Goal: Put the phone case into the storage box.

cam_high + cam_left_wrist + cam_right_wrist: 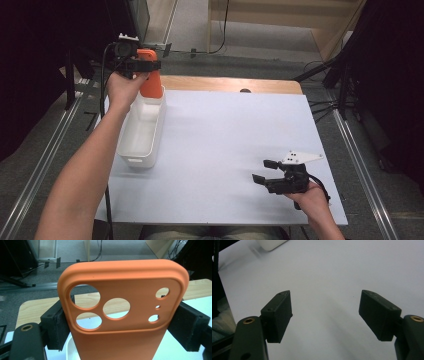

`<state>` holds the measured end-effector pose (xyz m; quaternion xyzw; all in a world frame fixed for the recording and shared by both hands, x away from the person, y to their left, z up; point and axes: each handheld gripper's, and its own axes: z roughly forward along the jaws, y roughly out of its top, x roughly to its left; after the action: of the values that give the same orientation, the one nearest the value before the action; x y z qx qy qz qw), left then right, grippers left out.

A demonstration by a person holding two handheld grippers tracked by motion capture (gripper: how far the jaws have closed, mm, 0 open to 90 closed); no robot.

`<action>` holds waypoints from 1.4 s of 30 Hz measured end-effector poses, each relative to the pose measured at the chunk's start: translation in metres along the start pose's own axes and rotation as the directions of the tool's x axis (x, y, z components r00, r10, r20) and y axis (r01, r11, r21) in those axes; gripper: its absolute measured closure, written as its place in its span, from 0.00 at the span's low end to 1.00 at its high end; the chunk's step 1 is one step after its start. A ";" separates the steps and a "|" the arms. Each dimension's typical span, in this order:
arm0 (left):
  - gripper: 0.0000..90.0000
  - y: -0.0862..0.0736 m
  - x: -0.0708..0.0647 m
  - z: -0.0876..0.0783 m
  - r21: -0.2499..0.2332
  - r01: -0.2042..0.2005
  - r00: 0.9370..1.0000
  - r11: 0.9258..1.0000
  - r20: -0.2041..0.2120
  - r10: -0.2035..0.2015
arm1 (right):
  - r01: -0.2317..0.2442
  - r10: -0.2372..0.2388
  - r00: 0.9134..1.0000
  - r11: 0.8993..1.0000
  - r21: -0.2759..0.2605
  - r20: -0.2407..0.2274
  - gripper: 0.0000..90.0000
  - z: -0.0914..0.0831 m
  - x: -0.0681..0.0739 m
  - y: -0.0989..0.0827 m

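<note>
Gripping orange phone case (125, 340), seemingly over white bin (142, 135), L gripper (120, 322).

Your forearms are bare, no sleeves. Each hand carries a black two-finger unit: left gripper (131, 59), right gripper (265, 171). The fingers (277, 315) are matt black rectangular blocks with small screw holes, mounted on arms with brass bushings. The right gripper bears a grey triangular plate; black cables trail from both

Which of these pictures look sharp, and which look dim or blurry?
High view: evenly lit, black at both sides. Left gripper view: the orange phone case is crisp and bright. Right gripper view: dim, the white bin at the top blurred, soft shadows on the table between the jaws.
</note>
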<state>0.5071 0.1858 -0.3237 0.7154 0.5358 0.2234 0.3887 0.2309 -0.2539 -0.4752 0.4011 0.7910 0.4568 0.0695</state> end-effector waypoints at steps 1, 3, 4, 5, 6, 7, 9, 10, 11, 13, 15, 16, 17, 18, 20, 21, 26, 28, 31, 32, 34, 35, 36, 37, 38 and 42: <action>0.17 0.000 0.001 0.001 0.007 -0.002 1.000 1.000 -0.001 0.002 | 0.000 0.000 1.000 1.000 0.000 0.000 0.28 0.000 0.000 0.000; 0.17 0.000 0.002 0.003 0.009 0.010 1.000 1.000 -0.009 -0.010 | -0.001 0.001 1.000 1.000 -0.002 0.002 0.28 0.000 0.000 0.000; 0.17 -0.001 0.003 0.004 0.007 0.017 1.000 1.000 -0.006 -0.017 | -0.001 0.001 1.000 1.000 -0.002 0.002 0.28 0.000 0.000 0.000; 0.17 -0.001 0.004 0.005 0.005 0.019 1.000 1.000 -0.008 -0.019 | -0.003 0.003 1.000 1.000 -0.001 0.003 0.28 0.000 0.000 0.000; 0.17 -0.001 0.004 0.006 0.005 0.021 1.000 1.000 -0.016 -0.021 | -0.002 0.002 1.000 1.000 -0.001 0.003 0.28 0.000 0.000 0.000; 0.17 -0.001 0.004 0.008 0.003 0.021 1.000 1.000 -0.020 -0.021 | -0.003 0.003 1.000 1.000 -0.001 0.003 0.28 -0.001 0.000 0.000; 0.17 -0.001 0.006 0.010 0.002 0.023 0.999 1.000 -0.028 -0.023 | -0.001 0.001 1.000 1.000 -0.002 0.001 0.28 0.000 0.000 0.000; 0.17 -0.002 0.006 0.011 -0.002 0.025 0.999 1.000 -0.033 -0.025 | -0.001 0.001 1.000 1.000 -0.003 0.003 0.28 0.000 0.000 0.000; 0.17 -0.002 0.007 0.012 -0.004 0.024 0.999 1.000 -0.039 -0.024 | 0.000 0.000 1.000 1.000 -0.003 0.003 0.28 0.000 0.000 0.000; 0.17 -0.004 0.008 0.015 -0.012 0.025 0.999 1.000 -0.032 -0.026 | -0.001 0.001 1.000 1.000 -0.004 0.001 0.28 -0.001 0.000 0.000; 0.17 -0.005 0.009 0.017 -0.011 0.030 0.999 0.999 -0.033 -0.030 | -0.001 0.001 1.000 1.000 -0.003 -0.001 0.28 -0.001 0.000 0.000; 0.17 -0.006 0.010 0.018 -0.010 0.031 0.999 0.999 -0.035 -0.032 | -0.002 0.002 1.000 1.000 -0.003 -0.001 0.28 -0.001 0.000 0.001; 0.17 -0.007 0.011 0.019 -0.008 0.034 0.999 0.999 -0.037 -0.034 | -0.003 0.003 1.000 1.000 -0.005 -0.002 0.28 -0.001 0.000 0.000; 0.17 -0.008 0.012 0.020 -0.007 0.037 0.999 0.999 -0.040 -0.037 | -0.001 0.001 1.000 1.000 -0.004 -0.001 0.28 -0.001 0.000 0.001; 0.17 -0.009 0.013 0.023 -0.009 0.032 0.998 0.999 -0.046 -0.033 | -0.001 0.001 1.000 1.000 -0.006 -0.004 0.28 -0.001 0.000 0.001; 0.17 -0.010 0.014 0.024 -0.006 0.033 0.998 0.999 -0.047 -0.033 | -0.001 0.001 1.000 1.000 -0.006 -0.004 0.28 -0.001 0.000 0.001; 0.17 -0.016 0.016 0.032 0.004 0.031 0.998 1.000 -0.050 -0.031 | 0.003 -0.003 1.000 1.000 -0.006 -0.004 0.28 0.000 0.000 0.001; 0.17 -0.018 0.016 0.034 0.012 0.022 0.998 1.000 -0.058 -0.021 | 0.002 -0.002 1.000 1.000 -0.007 -0.003 0.28 0.000 0.000 0.001; 0.17 -0.021 0.017 0.038 0.013 0.025 0.998 1.000 -0.056 -0.024 | 0.003 -0.003 1.000 1.000 -0.006 -0.004 0.28 0.000 0.000 0.001; 0.17 -0.022 0.018 0.039 0.015 0.026 0.998 1.000 -0.057 -0.025 | 0.003 -0.003 1.000 1.000 -0.005 -0.006 0.28 0.000 0.000 0.001; 0.17 -0.025 0.018 0.042 0.025 0.021 0.998 0.999 -0.064 -0.019 | 0.003 -0.003 1.000 1.000 -0.005 -0.006 0.28 0.000 0.000 0.001; 0.17 -0.027 0.019 0.044 0.025 0.020 0.998 0.999 -0.067 -0.018 | 0.003 -0.003 1.000 1.000 -0.006 -0.006 0.28 0.000 0.000 0.001; 0.17 -0.029 0.019 0.045 0.024 0.022 0.997 0.999 -0.068 -0.020 | 0.002 -0.003 1.000 1.000 -0.006 -0.006 0.28 0.000 0.000 0.001; 0.17 -0.031 0.020 0.047 0.024 0.022 0.997 0.999 -0.068 -0.021 | 0.003 -0.003 1.000 1.000 -0.005 -0.007 0.28 0.000 0.000 0.001; 0.17 -0.033 0.020 0.049 0.030 0.026 0.997 0.999 -0.072 -0.024 | 0.003 -0.003 1.000 1.000 -0.005 -0.008 0.28 0.001 0.000 0.001; 0.16 -0.040 0.023 0.056 0.044 0.026 0.996 0.999 -0.090 -0.022 | 0.003 -0.003 1.000 1.000 -0.004 -0.006 0.28 0.001 0.000 0.001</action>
<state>0.5322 0.1942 -0.3908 0.7070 0.5659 0.2384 0.3509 0.2317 -0.2534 -0.4750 0.3983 0.7910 0.4594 0.0687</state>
